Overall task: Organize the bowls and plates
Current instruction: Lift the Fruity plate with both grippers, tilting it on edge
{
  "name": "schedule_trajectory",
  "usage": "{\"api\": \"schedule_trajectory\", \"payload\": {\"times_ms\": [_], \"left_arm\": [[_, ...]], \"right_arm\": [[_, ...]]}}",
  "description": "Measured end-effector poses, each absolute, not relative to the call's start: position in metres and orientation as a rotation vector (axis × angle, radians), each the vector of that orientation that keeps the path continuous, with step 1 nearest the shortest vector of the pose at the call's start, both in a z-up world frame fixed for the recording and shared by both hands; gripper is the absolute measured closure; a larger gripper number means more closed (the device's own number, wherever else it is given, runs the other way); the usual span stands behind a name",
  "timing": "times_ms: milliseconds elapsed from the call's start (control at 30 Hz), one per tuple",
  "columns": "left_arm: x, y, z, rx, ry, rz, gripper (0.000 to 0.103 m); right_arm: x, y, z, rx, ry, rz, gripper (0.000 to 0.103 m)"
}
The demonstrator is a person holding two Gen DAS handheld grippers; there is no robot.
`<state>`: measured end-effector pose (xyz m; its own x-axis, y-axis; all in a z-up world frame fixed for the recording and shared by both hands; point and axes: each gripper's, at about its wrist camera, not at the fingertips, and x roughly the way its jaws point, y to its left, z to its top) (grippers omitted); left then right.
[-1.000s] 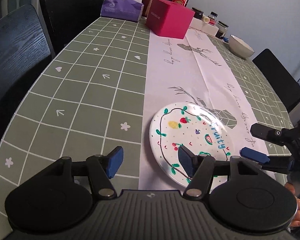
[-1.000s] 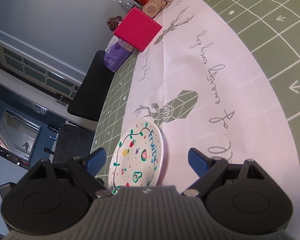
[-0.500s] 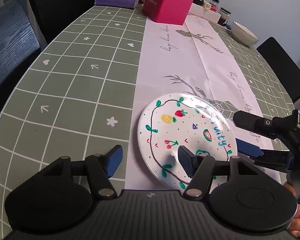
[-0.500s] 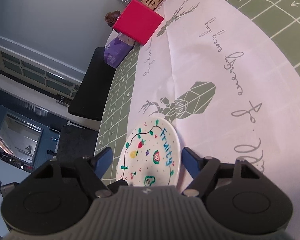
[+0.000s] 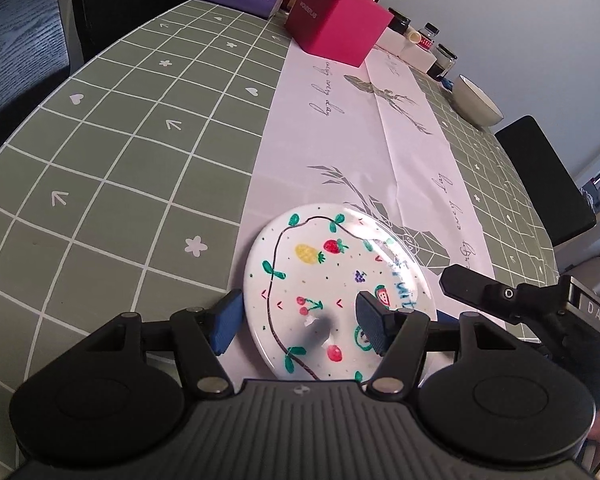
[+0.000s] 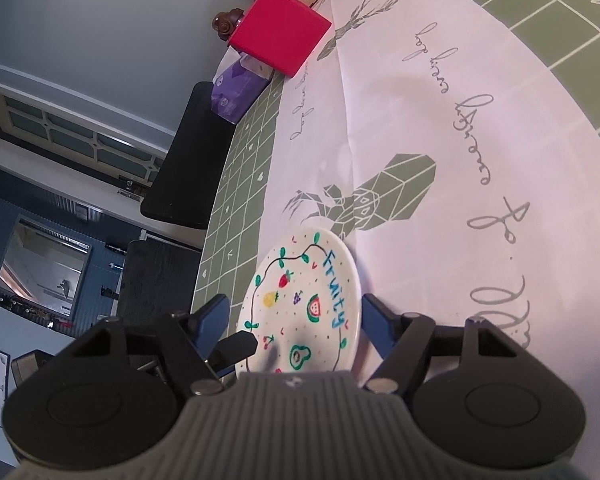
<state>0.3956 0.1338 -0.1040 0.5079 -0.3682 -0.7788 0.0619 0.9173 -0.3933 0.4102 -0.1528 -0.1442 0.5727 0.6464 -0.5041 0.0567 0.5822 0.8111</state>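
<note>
Both tongs moved closer to plate (image 5: 332, 280). Right tongs (image 6: 293, 318) closing, plate between, not gripped; left tongs (image 5: 300, 320) released, straddling its near-left rim.

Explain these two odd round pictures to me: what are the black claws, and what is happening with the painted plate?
There is no robot here. A person carries a hand-held gripper in each hand, each with a wide-angle camera looking along its two fingers. One picture comes from the left hand-held gripper, the other from the right hand-held gripper. Both reach for the fruit-painted plate lying on the white runner of a green checked table. The right one's jaws are closing around the plate. Nothing is lifted yet. A pink box and a bowl sit farther back.
</note>
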Motion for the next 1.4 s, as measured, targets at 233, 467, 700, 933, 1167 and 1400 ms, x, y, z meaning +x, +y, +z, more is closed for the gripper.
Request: {"api": "schedule_trajectory", "payload": {"times_ms": [233, 467, 700, 933, 1167, 1400], "left_arm": [[0.401, 0.144, -0.105, -0.475, 1.059, -0.253, 0.035], [0.394, 0.186, -0.119, -0.843, 0.948, -0.371, 0.035], [0.393, 0.169, -0.096, -0.808, 0.879, -0.459, 0.035], [0.395, 0.158, -0.124, -0.798, 0.996, -0.353, 0.036], [0.394, 0.161, -0.131, -0.793, 1.025, -0.341, 0.036], [0.391, 0.164, -0.117, -0.8, 1.017, -0.413, 0.036]], "right_arm": [[0.407, -0.152, -0.145, 0.915, 0.89, 0.395, 0.03], [0.407, -0.158, -0.146, 0.942, 0.891, 0.404, 0.031], [0.404, -0.169, -0.154, 0.983, 0.905, 0.375, 0.055], [0.398, -0.185, -0.176, 1.105, 0.932, 0.334, 0.098], [0.386, -0.187, -0.177, 1.165, 0.903, 0.317, 0.1], [0.367, -0.193, -0.182, 1.31, 0.887, 0.287, 0.099]]}}
